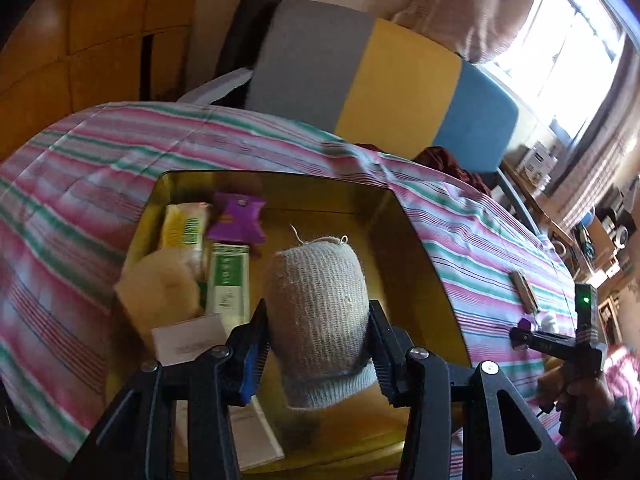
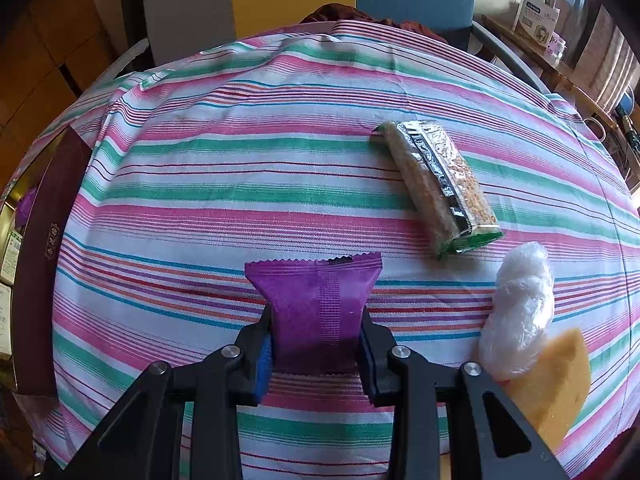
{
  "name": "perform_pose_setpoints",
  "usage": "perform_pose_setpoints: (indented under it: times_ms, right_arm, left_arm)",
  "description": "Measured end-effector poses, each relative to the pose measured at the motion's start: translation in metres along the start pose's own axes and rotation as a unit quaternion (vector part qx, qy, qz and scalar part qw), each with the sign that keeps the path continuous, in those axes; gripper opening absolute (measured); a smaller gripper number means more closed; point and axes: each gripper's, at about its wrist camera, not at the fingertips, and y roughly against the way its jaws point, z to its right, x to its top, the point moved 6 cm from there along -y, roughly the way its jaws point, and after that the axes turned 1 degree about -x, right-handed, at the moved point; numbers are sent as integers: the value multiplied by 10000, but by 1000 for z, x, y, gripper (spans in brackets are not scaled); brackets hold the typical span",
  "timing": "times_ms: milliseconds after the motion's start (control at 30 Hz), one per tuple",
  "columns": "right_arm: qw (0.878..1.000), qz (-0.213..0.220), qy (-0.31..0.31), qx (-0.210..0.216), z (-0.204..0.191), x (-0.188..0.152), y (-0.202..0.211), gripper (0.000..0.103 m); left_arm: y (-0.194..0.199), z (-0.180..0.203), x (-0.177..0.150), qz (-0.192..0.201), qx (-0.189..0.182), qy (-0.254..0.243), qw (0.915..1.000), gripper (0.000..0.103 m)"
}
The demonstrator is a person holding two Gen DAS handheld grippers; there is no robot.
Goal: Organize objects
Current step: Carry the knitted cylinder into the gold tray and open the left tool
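In the left wrist view my left gripper [image 1: 318, 340] is shut on a grey-beige bandage roll [image 1: 318, 300] and holds it over the gold box [image 1: 416, 248]. The box holds a purple packet [image 1: 239, 218], a yellow packet [image 1: 184, 230], a green-and-white carton [image 1: 230, 280], a pale sponge [image 1: 160, 292] and white papers [image 1: 188, 340]. In the right wrist view my right gripper [image 2: 316, 352] is shut on a purple snack packet [image 2: 316, 312] just above the striped cloth [image 2: 240, 184]. A cracker bar packet [image 2: 436, 184], a white plastic-wrapped lump [image 2: 520, 312] and a yellow sponge [image 2: 556, 380] lie to its right.
The box's dark maroon lid or wall [image 2: 44, 264] stands at the left edge of the right wrist view. A grey, yellow and blue chair back [image 1: 380, 80] stands behind the table. The right gripper [image 1: 560, 344] shows at the right of the left wrist view, near the cracker bar [image 1: 522, 286].
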Motion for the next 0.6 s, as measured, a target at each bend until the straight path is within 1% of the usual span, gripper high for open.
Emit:
perform_pose_setpoints:
  times_ms: [67,133,233,300,400,533,600]
  right_arm:
    - [10000,2,10,-9,-1,-1,0,34]
    - [10000,2,10,-23,-1,-1,0,34]
    - [10000,1,22,-42,-2,0,0,34]
    - [10000,2,21,-38,-1,0,0,34]
    - [10000,2,28,-38,-1,1,0,34]
    - [10000,3,33,-43,-2,0,0,34]
    - [10000,6,38,-48,-2,-2,2,34]
  left_arm:
    - [4,-23,0,42,194,113,9997,46]
    - [5,-40,1,38,298,180,9994,46]
    - [2,-49,5,23,364,200,9991,46]
    - [-3,-45,10,-13,328,131,9994,46]
    - [-19,-27,21,-116,261,-100,9995,46]
    - [-50,-4,41,-421,117,-343,9985,46]
    - [-70,-2,52,-582,187,-424,9972,46]
